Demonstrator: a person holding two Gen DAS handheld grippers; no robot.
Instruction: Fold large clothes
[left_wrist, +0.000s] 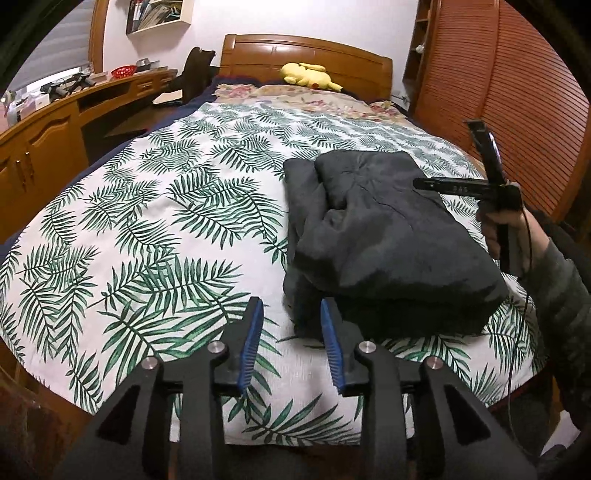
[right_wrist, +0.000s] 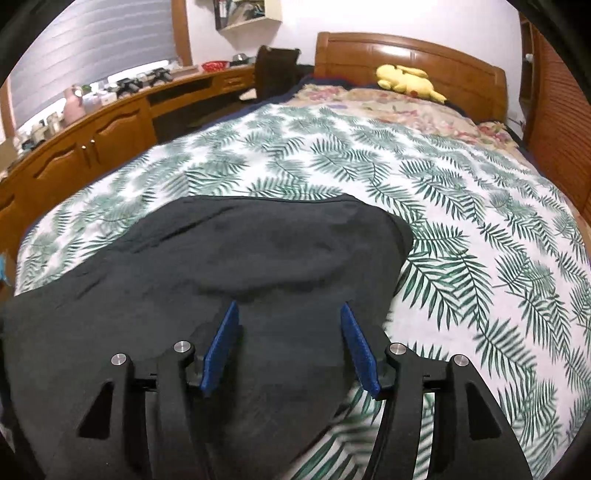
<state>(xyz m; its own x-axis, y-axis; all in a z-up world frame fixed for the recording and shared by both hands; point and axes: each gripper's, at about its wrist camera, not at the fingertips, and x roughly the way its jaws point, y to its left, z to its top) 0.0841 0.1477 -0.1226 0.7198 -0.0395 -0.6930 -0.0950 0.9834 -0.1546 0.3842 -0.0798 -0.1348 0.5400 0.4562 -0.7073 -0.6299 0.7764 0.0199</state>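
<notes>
— Two grippers, so what does each hold?
— Nothing. The left gripper (left_wrist: 291, 314) stands partly open at the near left corner of the dark folded garment (left_wrist: 384, 236), pads clear of the cloth. The right gripper (right_wrist: 290, 314) gapes wider above it.
— Where does it lie?
— On the leaf-print bedspread (left_wrist: 147, 206), right of middle, long axis toward the headboard (left_wrist: 306, 59). Its near edge is shadowed; layers underneath are hidden
</notes>
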